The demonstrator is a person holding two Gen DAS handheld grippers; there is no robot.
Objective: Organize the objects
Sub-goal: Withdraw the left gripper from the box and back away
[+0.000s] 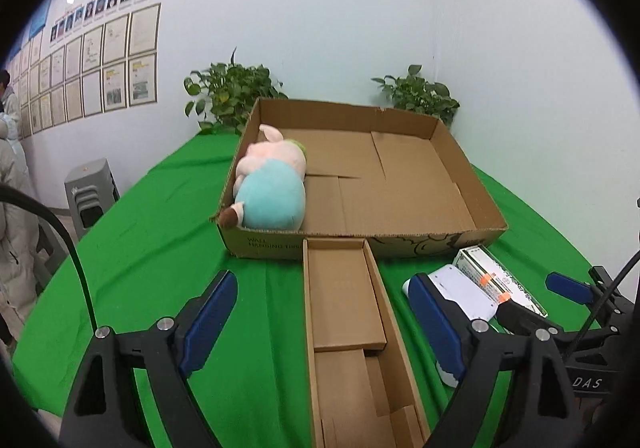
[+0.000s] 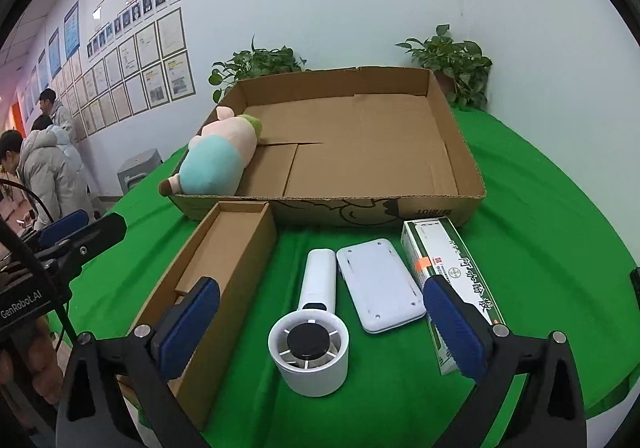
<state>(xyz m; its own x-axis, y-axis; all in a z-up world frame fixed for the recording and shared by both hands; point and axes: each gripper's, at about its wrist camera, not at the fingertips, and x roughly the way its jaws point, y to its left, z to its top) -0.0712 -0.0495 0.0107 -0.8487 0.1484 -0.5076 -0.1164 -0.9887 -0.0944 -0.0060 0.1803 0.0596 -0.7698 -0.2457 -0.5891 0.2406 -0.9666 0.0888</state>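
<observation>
With both the left tool (image 1: pixel 328 324) and right tool (image 2: pixel 320 332) hanging released and empty, the soft toy (image 2: pixel 218 164) is lying inside the big box (image 2: pixel 464 152), while the fan (image 2: pixel 310 344), white case (image 2: pixel 380 280) and carton (image 2: pixel 448 268) are waiting in front of the big box, seemingly next to sort.

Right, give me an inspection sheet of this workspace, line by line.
Surface: table under a green cloth.
Job's things: plush toy lying in the big cardboard tray at its left wall; narrow cardboard box in front, empty; on the cloth a white handheld fan, a flat white device and a long green-and-white carton, side by side.
Clutter: nothing seen.
Grippers: left claw open over the narrow box; right claw open, fan between its fingers, untouched.
Cables: black cable at the left claw.
Surroundings: two potted plants, framed papers on the wall, people in coats at left.
</observation>
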